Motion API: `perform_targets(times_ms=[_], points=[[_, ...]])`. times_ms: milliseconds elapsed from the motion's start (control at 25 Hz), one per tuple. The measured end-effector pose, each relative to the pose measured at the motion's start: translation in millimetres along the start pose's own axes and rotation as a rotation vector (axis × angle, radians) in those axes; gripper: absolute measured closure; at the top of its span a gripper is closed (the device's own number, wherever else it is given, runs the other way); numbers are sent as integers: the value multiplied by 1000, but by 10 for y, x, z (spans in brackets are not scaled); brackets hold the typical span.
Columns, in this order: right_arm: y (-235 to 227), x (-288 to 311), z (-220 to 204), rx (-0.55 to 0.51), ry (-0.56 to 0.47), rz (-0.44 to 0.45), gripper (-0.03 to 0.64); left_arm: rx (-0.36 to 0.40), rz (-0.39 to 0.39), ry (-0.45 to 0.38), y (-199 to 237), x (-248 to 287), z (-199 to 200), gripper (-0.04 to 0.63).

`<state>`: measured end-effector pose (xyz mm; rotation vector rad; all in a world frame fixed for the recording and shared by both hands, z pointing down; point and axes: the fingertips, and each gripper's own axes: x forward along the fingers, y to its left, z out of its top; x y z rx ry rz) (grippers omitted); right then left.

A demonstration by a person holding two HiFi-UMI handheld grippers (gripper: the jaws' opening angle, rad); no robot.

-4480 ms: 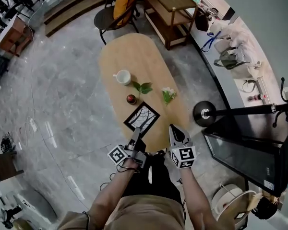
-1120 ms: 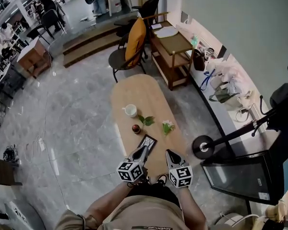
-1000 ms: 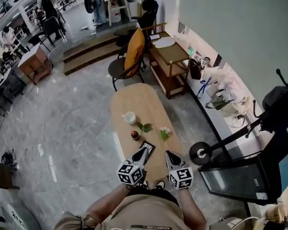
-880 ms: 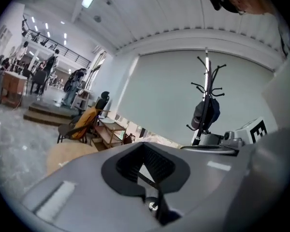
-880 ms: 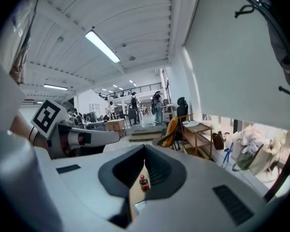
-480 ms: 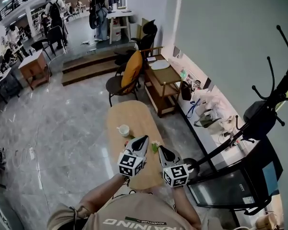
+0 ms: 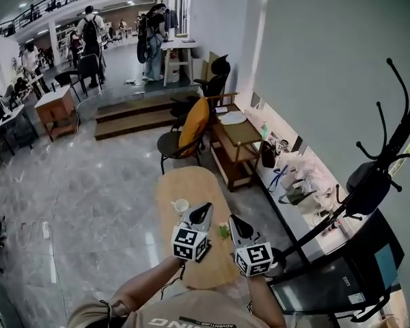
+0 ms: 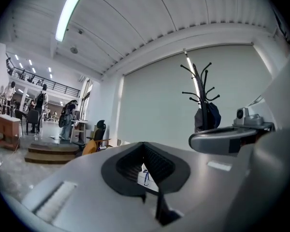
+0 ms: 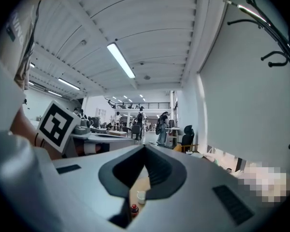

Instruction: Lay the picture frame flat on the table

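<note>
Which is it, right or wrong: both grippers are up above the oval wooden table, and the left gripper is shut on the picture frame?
Wrong on one point. The left gripper is shut, but on nothing: the left gripper view shows its jaws together with nothing between them. The rest stands: in the head view, it and the right gripper are up above the oval wooden table.

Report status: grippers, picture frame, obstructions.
Left gripper shut, empty; right gripper shut, empty. Picture frame not visible, table partly hidden behind grippers. Cup on table, clear of both.
</note>
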<state>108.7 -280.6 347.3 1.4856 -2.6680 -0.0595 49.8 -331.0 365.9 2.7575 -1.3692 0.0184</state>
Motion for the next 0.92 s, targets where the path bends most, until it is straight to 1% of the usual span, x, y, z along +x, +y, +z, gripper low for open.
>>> perform_targets(times_ms=[120,320,480,720,920], points=[[129,-37,-88,-5,20,4,612,-53,9,13,36,-84,-101,589],[190,-125,-272,-1,66,-6,612,-89,6,43,16,-175,-294,589],[194,-159,-326,3,86,-13,612,-81,-3,46,-6,-222,-311,589],[198,-148,-254,-17,77,-28,612,-71,-22,42,3,-226,-262,589],[135,-196,-261,-22,96,-28,612,-78,-22,31,-57,-191,-245,589]])
